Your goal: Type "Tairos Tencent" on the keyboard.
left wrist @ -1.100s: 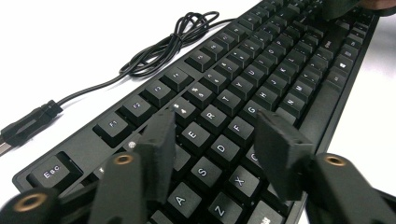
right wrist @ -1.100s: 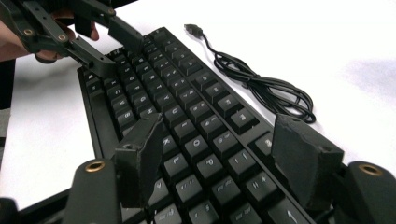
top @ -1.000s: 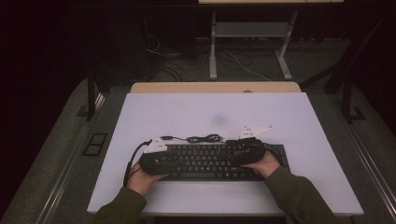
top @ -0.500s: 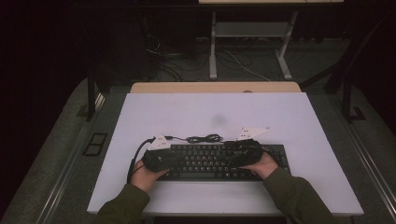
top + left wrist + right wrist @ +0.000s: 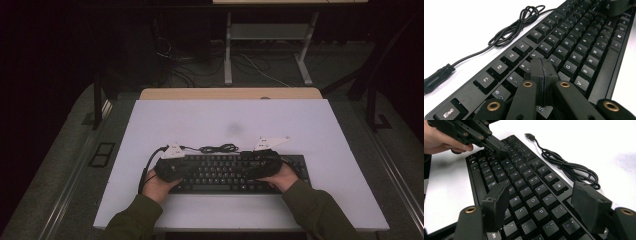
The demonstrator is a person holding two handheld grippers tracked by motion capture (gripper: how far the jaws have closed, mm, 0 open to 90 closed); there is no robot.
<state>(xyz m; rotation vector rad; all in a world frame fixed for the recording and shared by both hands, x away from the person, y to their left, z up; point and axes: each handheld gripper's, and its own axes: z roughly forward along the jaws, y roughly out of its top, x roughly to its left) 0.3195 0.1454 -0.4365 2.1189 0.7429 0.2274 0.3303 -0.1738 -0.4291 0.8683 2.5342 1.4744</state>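
Observation:
A black keyboard (image 5: 225,172) lies across the near part of the white table (image 5: 225,120). Its black cable (image 5: 217,148) is bundled just behind it. My left gripper (image 5: 544,72) hovers low over the number and letter keys at the keyboard's left. Its jaws have just been closing and now stand pressed together with nothing between them. From the right gripper view, that left gripper (image 5: 499,148) points down at the far keys, held by a hand. My right gripper (image 5: 544,205) is open over the keyboard's right half, pads wide apart above the keys.
The cable (image 5: 566,166) ends in a loose USB plug (image 5: 530,136) lying on the table. A wooden edge (image 5: 230,93) borders the table's far side. Beyond it stand a metal frame (image 5: 267,50) and floor cables.
The left hand has shifted very slightly over the keyboard's left end. The right hand has stayed put.

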